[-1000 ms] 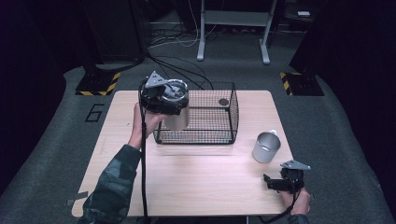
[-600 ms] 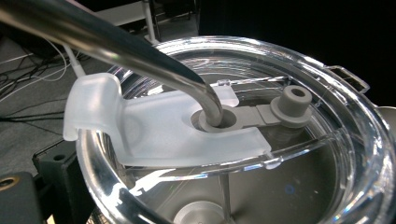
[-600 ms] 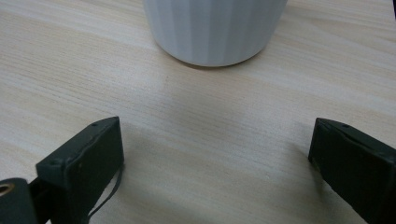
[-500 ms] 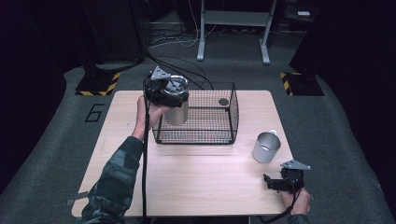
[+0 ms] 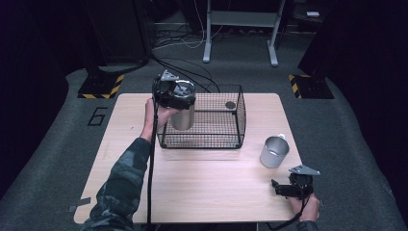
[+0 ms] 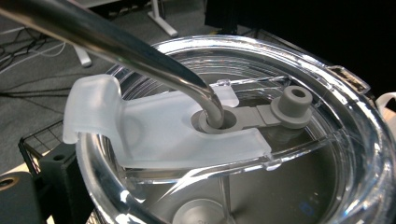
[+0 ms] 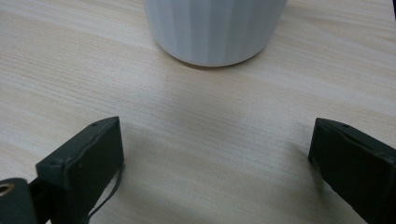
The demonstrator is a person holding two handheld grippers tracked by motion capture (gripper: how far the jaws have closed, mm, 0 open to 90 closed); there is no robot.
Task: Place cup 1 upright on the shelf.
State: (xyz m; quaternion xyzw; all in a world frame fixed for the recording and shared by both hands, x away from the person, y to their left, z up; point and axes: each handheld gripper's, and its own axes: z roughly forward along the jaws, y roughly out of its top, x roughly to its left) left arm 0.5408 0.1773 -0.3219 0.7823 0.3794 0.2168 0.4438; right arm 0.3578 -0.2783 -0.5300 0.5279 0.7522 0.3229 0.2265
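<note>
Item: steel tumbler with clear lid and metal straw point(image 5: 183, 115), pinched by left gripper point(image 5: 174, 94), held over black wire basket's point(image 5: 226, 139) left end for lowering in. Right gripper point(image 5: 284, 188), jaws spread, waits before steel cup point(image 5: 274, 151).

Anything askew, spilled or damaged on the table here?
Nothing stands out. The tumbler hangs upright in the left claw at the wire basket, its lid on and straw in. The metal cup stands upright; no spill.

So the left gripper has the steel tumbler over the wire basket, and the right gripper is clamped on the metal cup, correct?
Not quite. The right gripper holds nothing: the right gripper view shows its jaws spread open over bare table, short of the metal cup. The left gripper does have the steel tumbler at the wire basket.
</note>
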